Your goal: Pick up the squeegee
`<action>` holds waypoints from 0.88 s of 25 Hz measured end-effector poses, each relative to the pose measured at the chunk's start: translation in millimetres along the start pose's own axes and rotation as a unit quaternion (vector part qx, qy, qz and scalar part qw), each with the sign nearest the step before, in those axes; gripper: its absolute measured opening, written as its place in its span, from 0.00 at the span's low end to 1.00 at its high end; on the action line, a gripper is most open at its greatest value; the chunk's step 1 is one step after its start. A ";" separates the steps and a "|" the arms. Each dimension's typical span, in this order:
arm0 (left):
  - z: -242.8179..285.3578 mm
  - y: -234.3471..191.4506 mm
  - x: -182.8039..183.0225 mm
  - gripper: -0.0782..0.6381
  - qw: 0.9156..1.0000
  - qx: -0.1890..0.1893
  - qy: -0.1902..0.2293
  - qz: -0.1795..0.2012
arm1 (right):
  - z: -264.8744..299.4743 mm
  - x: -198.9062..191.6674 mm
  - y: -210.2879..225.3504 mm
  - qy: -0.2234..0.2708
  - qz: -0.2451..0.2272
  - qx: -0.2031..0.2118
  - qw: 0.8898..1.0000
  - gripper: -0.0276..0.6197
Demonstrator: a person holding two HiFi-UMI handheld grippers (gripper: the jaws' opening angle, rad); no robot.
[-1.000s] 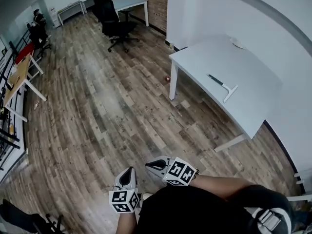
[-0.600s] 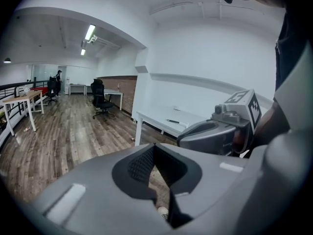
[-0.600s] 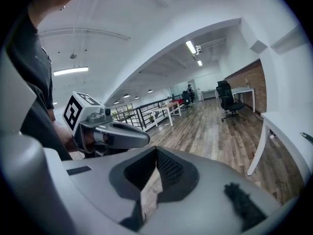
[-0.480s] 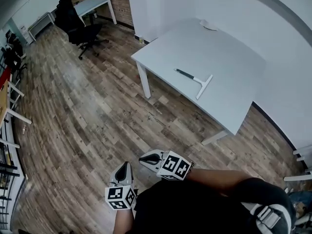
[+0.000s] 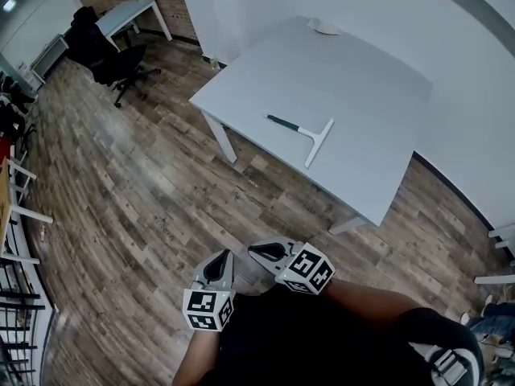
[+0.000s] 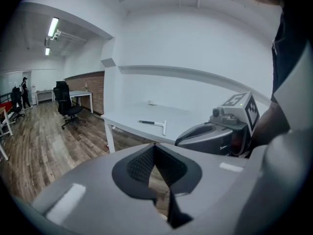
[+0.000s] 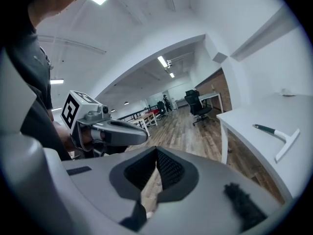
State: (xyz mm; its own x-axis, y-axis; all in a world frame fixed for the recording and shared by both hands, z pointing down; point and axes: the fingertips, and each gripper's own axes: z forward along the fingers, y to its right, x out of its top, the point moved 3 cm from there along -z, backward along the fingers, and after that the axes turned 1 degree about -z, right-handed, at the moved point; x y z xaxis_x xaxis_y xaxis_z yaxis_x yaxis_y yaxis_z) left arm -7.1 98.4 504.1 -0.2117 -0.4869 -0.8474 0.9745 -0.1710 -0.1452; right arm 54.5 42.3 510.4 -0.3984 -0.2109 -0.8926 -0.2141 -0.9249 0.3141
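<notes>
A squeegee (image 5: 302, 133) with a dark green handle and a white crossbar lies flat on a white table (image 5: 362, 95). It shows small in the left gripper view (image 6: 155, 125) and at the right in the right gripper view (image 7: 279, 135). My left gripper (image 5: 219, 265) and right gripper (image 5: 265, 252) are held close to my body above the wood floor, well short of the table. Both are shut with nothing between the jaws.
A small white object (image 5: 325, 26) rests at the table's far edge. A black office chair (image 5: 100, 51) and a second white desk (image 5: 129, 13) stand at the far left, near a brick wall. A white column (image 5: 211, 14) rises behind the table's left corner.
The table and squeegee have shifted left and closer in the head view as I walk toward them. Both grippers stay shut and near my body.
</notes>
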 end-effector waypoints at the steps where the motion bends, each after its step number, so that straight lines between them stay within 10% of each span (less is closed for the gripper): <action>1: 5.1 1.6 1.4 0.12 1.000 -0.005 -0.004 0.003 | -3.9 -1.1 4.6 0.004 0.006 -0.007 1.000 0.05; 22: 140.8 -21.3 65.8 0.12 0.981 -0.170 -0.054 0.077 | -13.9 20.4 123.2 0.042 0.085 -0.184 0.978 0.05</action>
State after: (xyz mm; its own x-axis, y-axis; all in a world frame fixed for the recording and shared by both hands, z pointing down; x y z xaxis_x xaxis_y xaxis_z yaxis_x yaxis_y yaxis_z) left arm -52.2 -50.6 523.4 -0.0492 -0.5758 -0.8161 0.9600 0.1982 -0.1977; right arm 32.5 -80.4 526.4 -0.3223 -0.3826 -0.8659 0.1913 -0.9221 0.3362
